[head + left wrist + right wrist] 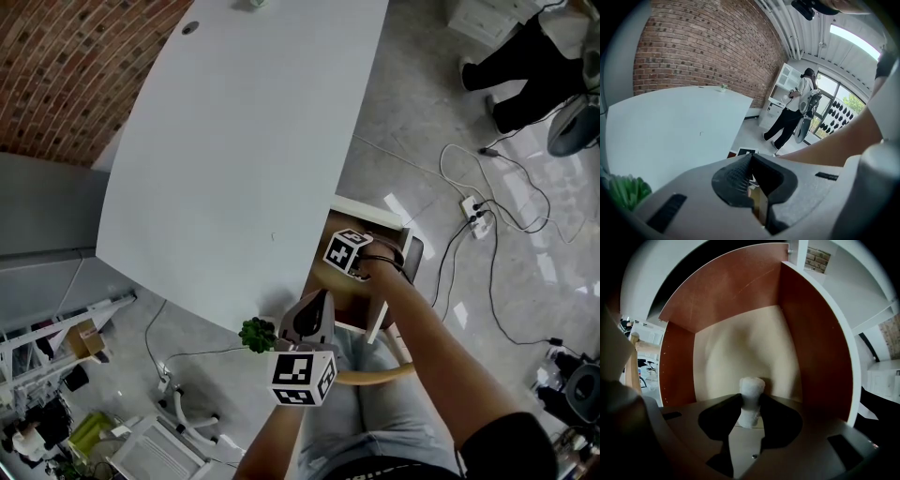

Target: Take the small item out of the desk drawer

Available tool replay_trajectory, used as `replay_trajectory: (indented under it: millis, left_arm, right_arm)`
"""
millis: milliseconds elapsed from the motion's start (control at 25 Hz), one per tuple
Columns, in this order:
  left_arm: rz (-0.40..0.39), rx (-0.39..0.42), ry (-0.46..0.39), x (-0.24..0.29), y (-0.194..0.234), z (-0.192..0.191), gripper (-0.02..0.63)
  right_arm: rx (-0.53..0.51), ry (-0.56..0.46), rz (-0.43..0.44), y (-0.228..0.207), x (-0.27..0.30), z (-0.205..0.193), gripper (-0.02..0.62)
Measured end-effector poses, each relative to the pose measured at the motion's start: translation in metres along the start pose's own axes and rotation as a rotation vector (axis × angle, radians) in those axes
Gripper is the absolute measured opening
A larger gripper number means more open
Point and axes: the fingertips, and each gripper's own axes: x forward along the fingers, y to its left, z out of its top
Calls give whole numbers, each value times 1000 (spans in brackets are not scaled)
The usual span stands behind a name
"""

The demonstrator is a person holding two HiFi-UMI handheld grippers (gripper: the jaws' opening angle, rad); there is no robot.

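A small white plug-shaped item stands upright between the dark pads of my right gripper, which is shut on it. This is inside the open desk drawer, which has brown side walls and a pale floor. In the head view that gripper's marker cube sits over the drawer under the white desk, and its jaws are hidden. My left gripper hovers at the desk's near edge, left of the drawer. Its jaws are shut with nothing between them.
A small green plant sits at the desk edge beside the left gripper. A wooden chair rim is below the drawer. Cables and a power strip lie on the floor at the right. A person in black stands beyond.
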Motion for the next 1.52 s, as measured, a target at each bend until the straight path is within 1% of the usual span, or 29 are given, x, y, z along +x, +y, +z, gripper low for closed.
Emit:
replay_trajectory:
  millis: [240, 440, 1160, 1520]
  left_arm:
    - [4, 9, -10, -5, 2, 4, 6]
    - [3, 13, -14, -9, 0, 7, 6]
    - [-18, 39, -13, -15, -15, 19, 6]
    - [-3, 34, -21, -18, -9, 24, 6]
  right_arm:
    - [-7, -18, 5, 7, -7, 1, 124]
    - [-31, -18, 1, 11, -14, -5, 124]
    - [-119, -87, 2, 24, -49, 1, 123]
    - [-145, -120, 10, 33, -68, 5, 123]
